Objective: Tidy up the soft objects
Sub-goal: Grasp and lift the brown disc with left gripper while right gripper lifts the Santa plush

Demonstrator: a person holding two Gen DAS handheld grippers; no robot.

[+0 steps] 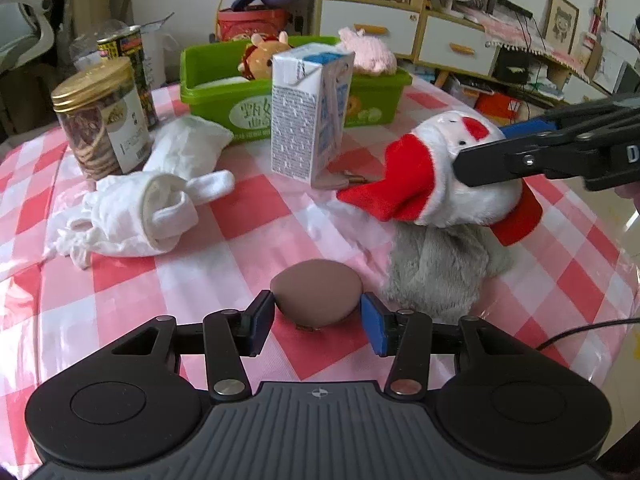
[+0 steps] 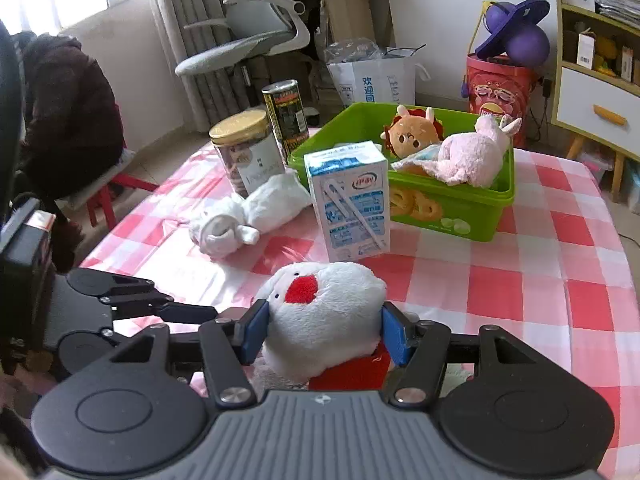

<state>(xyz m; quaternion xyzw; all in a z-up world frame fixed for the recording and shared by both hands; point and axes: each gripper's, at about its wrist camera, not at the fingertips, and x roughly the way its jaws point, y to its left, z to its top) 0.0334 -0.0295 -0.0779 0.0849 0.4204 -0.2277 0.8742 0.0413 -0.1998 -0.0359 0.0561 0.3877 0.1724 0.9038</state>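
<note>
A brown egg-shaped soft pad (image 1: 316, 296) lies on the pink checked tablecloth, and my left gripper (image 1: 318, 314) is shut on it, a blue pad touching each side. A plush with a white head, red nose, red scarf and grey body (image 1: 436, 200) sits to the right. My right gripper (image 2: 322, 328) is shut on its white head (image 2: 328, 312); it reaches in from the right in the left wrist view (image 1: 480, 148). A green bin (image 2: 452, 216) at the back holds a lion plush (image 2: 412, 132) and a pink rabbit plush (image 2: 468, 156). White socks and cloth (image 1: 140, 208) lie at the left.
A milk carton (image 1: 308, 120) stands upright between the bin and the grey plush. A gold-lidded cookie jar (image 1: 100, 120) and a dark can (image 1: 128, 48) stand at the back left. A person in dark clothes (image 2: 68, 120) sits beyond the table's left side.
</note>
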